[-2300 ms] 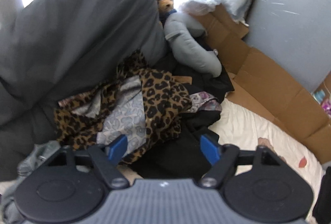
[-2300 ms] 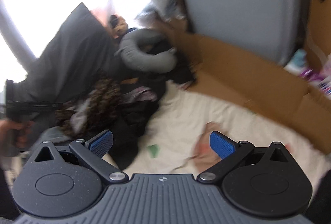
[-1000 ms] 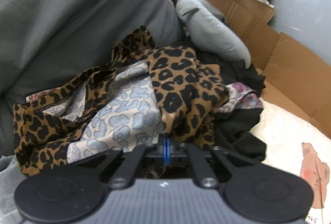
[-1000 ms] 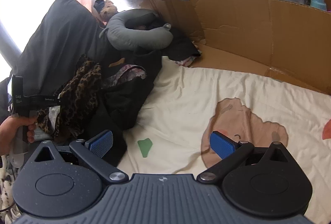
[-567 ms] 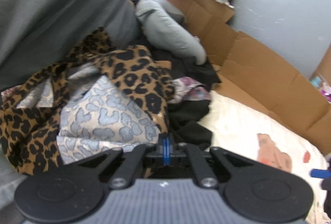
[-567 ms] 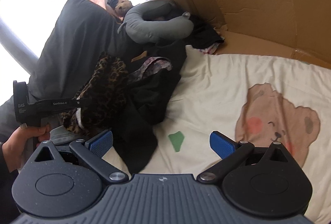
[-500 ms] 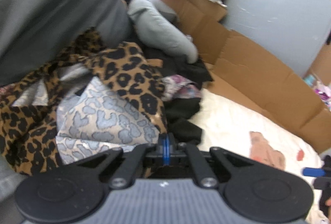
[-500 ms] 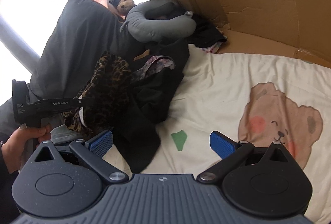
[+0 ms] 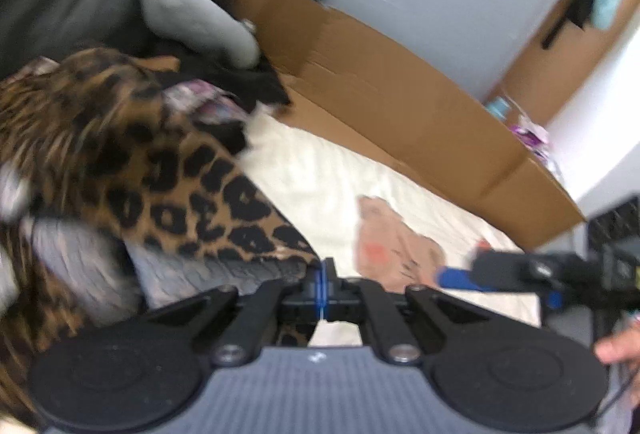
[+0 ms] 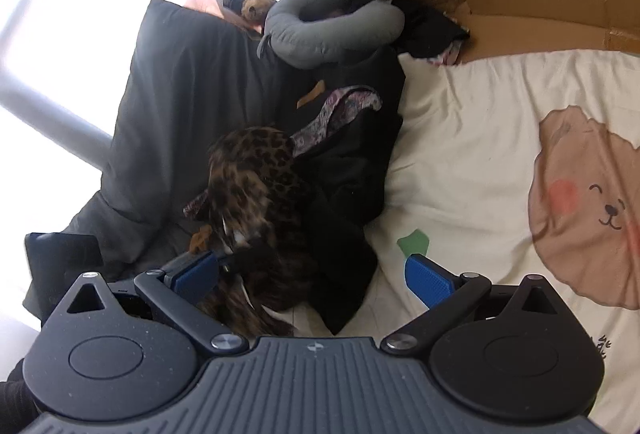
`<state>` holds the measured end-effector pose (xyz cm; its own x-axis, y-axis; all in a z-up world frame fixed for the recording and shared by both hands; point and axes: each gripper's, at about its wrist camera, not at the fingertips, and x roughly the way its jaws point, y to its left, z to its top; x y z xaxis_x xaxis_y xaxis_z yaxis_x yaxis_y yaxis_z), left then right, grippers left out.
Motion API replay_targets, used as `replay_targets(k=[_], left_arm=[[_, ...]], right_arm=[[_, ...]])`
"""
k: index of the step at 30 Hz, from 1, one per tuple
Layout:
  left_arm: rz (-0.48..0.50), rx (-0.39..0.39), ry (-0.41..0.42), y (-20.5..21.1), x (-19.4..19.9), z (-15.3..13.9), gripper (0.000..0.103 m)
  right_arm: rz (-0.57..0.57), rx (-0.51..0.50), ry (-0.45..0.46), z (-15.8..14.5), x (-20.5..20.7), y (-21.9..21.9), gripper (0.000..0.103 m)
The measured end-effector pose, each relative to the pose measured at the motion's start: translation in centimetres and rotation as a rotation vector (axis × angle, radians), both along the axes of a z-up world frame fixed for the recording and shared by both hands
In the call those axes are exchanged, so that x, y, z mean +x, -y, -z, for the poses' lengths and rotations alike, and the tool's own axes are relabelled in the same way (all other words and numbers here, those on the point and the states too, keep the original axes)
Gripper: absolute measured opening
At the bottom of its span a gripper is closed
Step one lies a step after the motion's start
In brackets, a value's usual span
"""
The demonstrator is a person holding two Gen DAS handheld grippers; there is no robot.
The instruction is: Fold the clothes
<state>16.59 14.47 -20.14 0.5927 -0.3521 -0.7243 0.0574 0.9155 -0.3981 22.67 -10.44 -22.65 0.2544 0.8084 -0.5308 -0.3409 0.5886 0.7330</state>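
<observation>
My left gripper (image 9: 322, 288) is shut on the edge of a leopard-print garment (image 9: 168, 169) and drags it off the clothes pile; the cloth is blurred with motion. The same garment (image 10: 256, 189) shows in the right wrist view, stretched from the pile toward the lower left. My right gripper (image 10: 316, 278) is open and empty, low over the cream bedsheet (image 10: 472, 137) beside the pile of black clothes (image 10: 352, 161). It also shows in the left wrist view (image 9: 460, 280) at the right, blue pad forward.
A dark grey pillow (image 10: 180, 113), a grey neck pillow (image 10: 324, 29) and a small teddy bear (image 10: 256, 3) lie at the bed's head. Brown cardboard (image 9: 392, 89) lines the far side of the bed. A bear print (image 10: 588, 209) marks the sheet.
My left gripper closed on the leopard garment and has pulled it away from the pile toward the open sheet. The right gripper stayed open and drifted closer to the pile.
</observation>
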Motion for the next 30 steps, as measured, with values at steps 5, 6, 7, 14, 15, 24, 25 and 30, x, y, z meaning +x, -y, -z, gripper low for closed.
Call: replay_targets(k=[5,6,7,14,15,24,25,30], left_arm=[[0.077,-0.039,-0.034,2.6,-1.5,1.4,0.0],[0.087,-0.047,-0.044,2.9,-1.8,1.8,0.0],[0.097,-0.055,-0.054,3.2,-2.2,2.1,0.0],[0.171,-0.071,-0.086,4.1,-4.8,2.8,0.0],[0.175,-0.075,-0.089,4.2,-5.0,2.8,0.0],[0.241,-0.049,-0.127,5.2,-5.3,3.4,0.002],[0.248,-0.066,-0.138,5.0,-5.3,3.4,0.002],[0.194,-0.052,-0.138,2.8,-5.8,2.7,0.038]], right_arm=[[-0.032,-0.023,-0.038,1.3,-0.3,-1.2,0.102],[-0.04,-0.031,-0.045,1.6,-0.4,-1.4,0.102],[-0.049,-0.045,-0.056,1.9,-0.5,-1.6,0.102],[-0.093,-0.079,-0.149,4.4,-1.2,-2.2,0.093],[-0.101,-0.089,-0.157,4.7,-1.2,-2.4,0.09],[-0.167,-0.145,-0.225,6.7,-1.9,-3.5,0.0],[-0.165,-0.151,-0.219,6.7,-2.0,-3.4,0.0],[-0.124,-0.163,-0.189,6.5,-2.4,-1.5,0.0]])
